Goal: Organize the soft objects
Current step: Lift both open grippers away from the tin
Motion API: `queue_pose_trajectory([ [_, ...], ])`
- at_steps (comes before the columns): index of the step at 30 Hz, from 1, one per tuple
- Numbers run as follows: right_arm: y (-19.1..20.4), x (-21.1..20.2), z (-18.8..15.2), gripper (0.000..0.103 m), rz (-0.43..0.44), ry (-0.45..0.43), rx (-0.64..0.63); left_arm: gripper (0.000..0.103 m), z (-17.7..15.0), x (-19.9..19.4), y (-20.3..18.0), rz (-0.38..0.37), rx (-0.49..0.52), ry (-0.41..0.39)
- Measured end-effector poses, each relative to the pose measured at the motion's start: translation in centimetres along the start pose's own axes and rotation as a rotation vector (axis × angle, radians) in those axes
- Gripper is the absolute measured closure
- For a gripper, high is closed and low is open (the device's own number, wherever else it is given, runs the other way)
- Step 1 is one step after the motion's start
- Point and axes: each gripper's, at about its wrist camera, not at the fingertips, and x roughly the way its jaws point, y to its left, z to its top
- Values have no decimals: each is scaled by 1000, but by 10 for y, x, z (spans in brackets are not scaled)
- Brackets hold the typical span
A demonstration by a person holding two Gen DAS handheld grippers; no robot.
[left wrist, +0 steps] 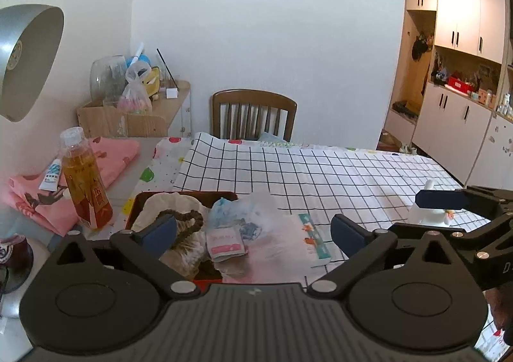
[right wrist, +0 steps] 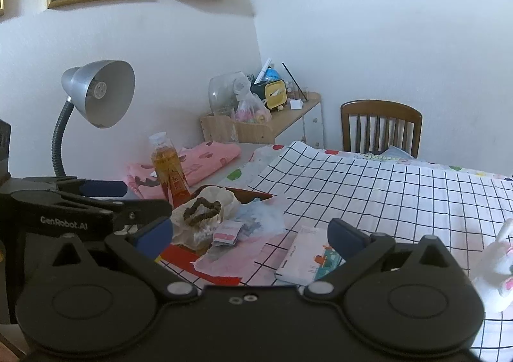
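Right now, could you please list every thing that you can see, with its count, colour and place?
tray: one, dark red-brown, near edge of table.
scrunchie: one, dark brown, on pale cloth in the tray.
sachet: one, pink and white, beside the scrunchie.
bottle: one, amber liquid, left of the tray.
tube: one, white and blue, on the pink cloth.
checked cloth: one, white with black lines, over the table.
tissue pack: one, white, on the checked cloth.
plush toy: one, white and pink, far right.
lamp: one, silver, left.
chair: one, brown, behind the table.
left gripper: black, open, empty.
right gripper: black, open, empty.
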Motion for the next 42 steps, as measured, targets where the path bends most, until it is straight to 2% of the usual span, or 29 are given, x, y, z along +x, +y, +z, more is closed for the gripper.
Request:
queue_pose_trajectory([
  [8,-10,-8,-1,0,9,-10,3,0,-4,-7,-12,-25,-23,-25],
  [21,-22,-21,-7,0,3,-29,30,0,-6,-17,-37,-38,46,-55],
  [42,-21,-30,-12,0,-19,-43,27,0,-9,-26,-44,-39,62,-69],
])
